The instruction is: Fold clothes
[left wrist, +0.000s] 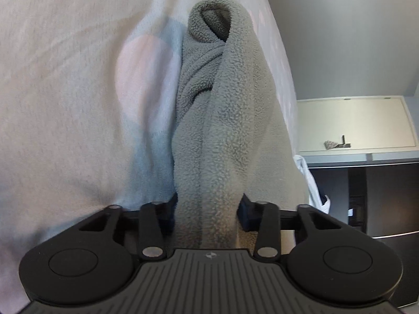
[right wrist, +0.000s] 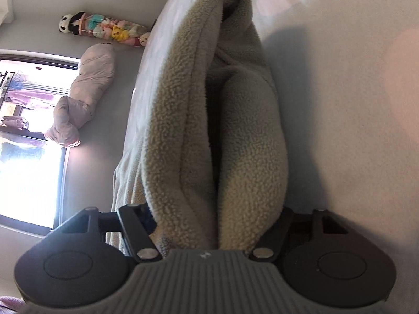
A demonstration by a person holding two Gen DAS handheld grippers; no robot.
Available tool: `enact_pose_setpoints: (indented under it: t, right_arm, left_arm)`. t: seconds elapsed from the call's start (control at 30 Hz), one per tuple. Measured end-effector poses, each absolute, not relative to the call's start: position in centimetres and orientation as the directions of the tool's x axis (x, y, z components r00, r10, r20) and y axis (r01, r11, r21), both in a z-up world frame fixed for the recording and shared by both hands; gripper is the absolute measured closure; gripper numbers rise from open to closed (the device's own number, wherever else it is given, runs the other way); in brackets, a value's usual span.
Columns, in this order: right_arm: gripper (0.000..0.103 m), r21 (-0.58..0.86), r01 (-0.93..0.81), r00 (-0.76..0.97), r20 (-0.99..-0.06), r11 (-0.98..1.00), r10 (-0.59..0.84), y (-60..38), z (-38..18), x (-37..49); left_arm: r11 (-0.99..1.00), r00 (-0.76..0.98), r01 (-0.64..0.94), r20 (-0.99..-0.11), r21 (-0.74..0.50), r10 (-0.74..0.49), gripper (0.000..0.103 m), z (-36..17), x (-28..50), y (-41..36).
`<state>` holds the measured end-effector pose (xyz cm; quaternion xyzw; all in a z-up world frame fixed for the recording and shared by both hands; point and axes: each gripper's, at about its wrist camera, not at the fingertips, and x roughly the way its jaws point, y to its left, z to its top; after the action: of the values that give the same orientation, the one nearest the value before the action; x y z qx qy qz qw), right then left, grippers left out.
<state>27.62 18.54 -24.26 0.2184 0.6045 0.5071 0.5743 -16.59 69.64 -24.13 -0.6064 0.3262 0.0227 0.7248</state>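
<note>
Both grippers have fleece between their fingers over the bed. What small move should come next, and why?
Probably lower both ends onto the bed sheet and spread them flat. The fleece garment is bunched into thick rolls in the left gripper and the right gripper, so no clean fold line shows yet.

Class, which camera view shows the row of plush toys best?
The right wrist view: the plush toys lie in a row by the wall, left of the fleece garment. The left wrist view shows none of them.

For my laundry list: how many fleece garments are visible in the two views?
1, I think: one grey fleece garment over the bed, bunched between each gripper's jaws. Others may be hidden.
</note>
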Motion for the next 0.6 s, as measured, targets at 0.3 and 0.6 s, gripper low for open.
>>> enact_pose_setpoints:
  t: [0.3,0.6]
  right_arm:
    - [0.058,0.850,-0.403,-0.183,-0.438,0.339,0.880,18.0,-19.9,26.1]
    - [0.060,0.829,-0.508,-0.183,-0.367,0.232,0.912,22.0,-13.2,24.8]
  left_arm:
    - [0.312,0.838,-0.377,-0.465,-0.872,-0.286,0.081,-21.2,-17.7,68.5]
    - [0.372,0.887,-0.331,-0.421,-0.867,-0.192,0.082,-16.3,-20.0,70.9]
